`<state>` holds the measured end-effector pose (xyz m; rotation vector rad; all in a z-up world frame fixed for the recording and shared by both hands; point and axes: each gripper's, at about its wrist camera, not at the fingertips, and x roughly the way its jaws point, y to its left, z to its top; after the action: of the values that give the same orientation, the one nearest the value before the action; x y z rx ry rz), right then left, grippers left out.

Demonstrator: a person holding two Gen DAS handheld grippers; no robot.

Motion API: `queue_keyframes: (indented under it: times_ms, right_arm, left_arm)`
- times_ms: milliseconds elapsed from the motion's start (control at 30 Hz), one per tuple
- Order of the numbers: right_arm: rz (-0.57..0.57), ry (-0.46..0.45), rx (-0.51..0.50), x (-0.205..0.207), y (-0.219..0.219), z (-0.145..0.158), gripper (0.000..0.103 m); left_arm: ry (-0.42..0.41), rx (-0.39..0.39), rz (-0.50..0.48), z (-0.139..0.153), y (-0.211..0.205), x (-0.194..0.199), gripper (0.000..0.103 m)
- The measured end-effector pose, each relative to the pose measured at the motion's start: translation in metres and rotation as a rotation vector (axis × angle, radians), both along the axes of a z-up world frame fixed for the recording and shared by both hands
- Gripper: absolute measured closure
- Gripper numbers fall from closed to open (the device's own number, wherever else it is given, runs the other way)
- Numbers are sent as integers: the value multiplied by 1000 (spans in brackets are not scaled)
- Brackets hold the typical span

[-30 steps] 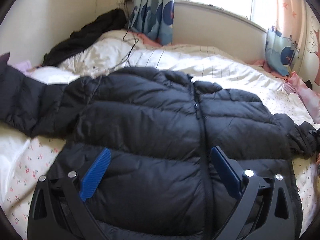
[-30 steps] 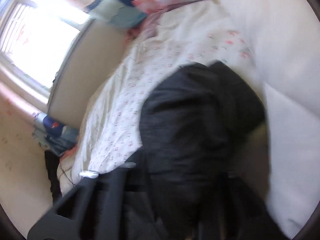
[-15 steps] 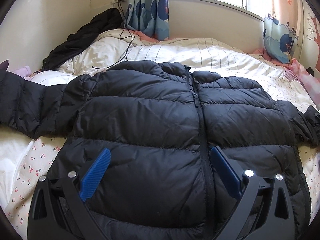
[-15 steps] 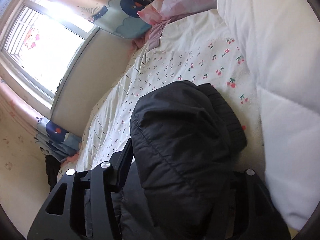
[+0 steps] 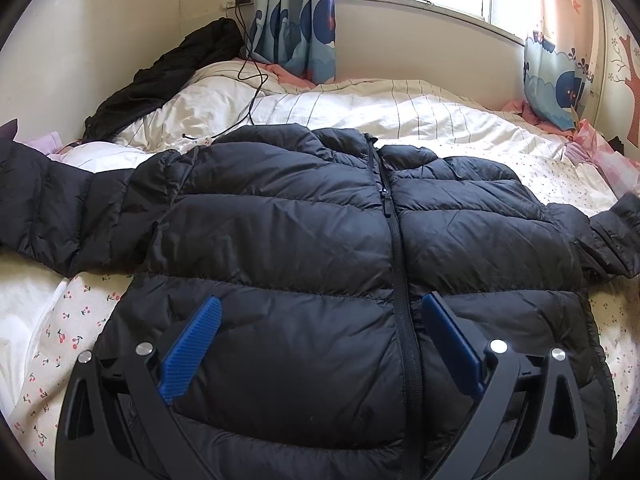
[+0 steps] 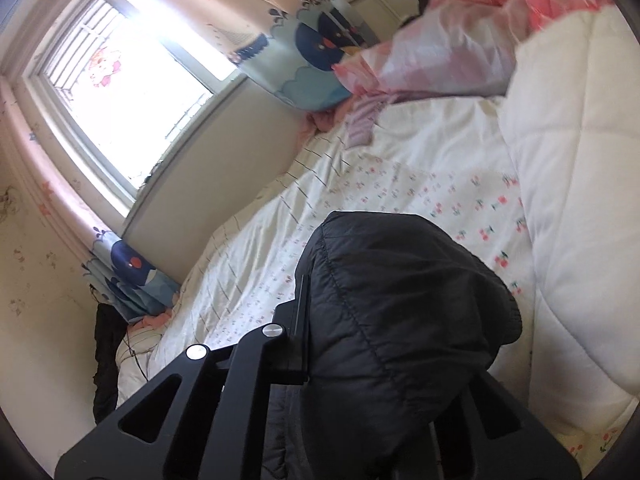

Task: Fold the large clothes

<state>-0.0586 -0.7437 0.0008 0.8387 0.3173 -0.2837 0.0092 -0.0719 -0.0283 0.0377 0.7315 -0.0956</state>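
From my left wrist I see the whole black puffer jacket [image 5: 320,240] spread front-up and zipped on the bed [image 5: 440,120], one sleeve stretched out to the left; a second dark garment [image 5: 160,80] lies against the wall and a charging cable [image 5: 252,80] trails over the striped duvet [image 5: 400,108]. My right wrist shows none of that layout, only the jacket's other sleeve [image 6: 392,320] close up, bunched and raised above the cherry-print sheet [image 6: 440,192], with the window [image 6: 120,92] and a pink pillow [image 6: 460,48] beyond. My left gripper [image 5: 320,336] hangs over the hem with its blue pads [image 5: 192,348] spread wide, nothing between them. My right gripper [image 6: 384,364] has just been closing and is pinched tight on that sleeve.
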Motion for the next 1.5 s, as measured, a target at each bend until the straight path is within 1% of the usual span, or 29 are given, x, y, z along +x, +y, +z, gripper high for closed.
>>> queue_keyframes:
  times_ms: [233,400,600,800,967,1100,1200,1233,1300,1367,1400,1433,1467,1500]
  right_arm:
    - [57,-67,-43,14,32,40,93]
    - [142,-92,-109,32,77,69,93]
    - [252,-112,-207,55,140,103,93]
    - [373,-107,-337,80,213,129,93]
    - [472,-115,-401,105,285,141,93]
    - [558,-113,-407,129,351,137,93]
    - [609,-105,-397,145,397,126,93]
    - [637,-99,-385,153,419,117,93]
    - [667,-82,-369,162,446,104,93]
    - [710,-38,-360,173,483,79,92]
    - [725,-20,-355,175,494,70,90]
    - [766,34,-337,183,514,51,88]
    - [811,102,-317,190,532,32,80]
    - [850,161,-297,195,547,15,62]
  left_arm:
    - [-7,0,-2,1,-1,-2,7]
    - [-12,-9,-6,4,0,-3,7]
    - [-7,-26,2,6,4,-2,7]
    - [-11,-34,4,8,10,-2,7]
    - [-14,-92,64,14,36,4,7]
    - [-20,-143,153,18,70,12,7]
    - [-19,-201,233,19,101,16,7]
    - [-18,-213,249,20,108,16,7]
    - [-18,-246,288,21,124,16,7]
    - [-15,-264,310,21,134,17,7]
    - [-14,-274,317,21,137,17,7]
    - [-12,-284,322,21,140,17,7]
    - [-9,-290,324,20,142,17,7]
    - [-7,-295,325,20,144,17,7]
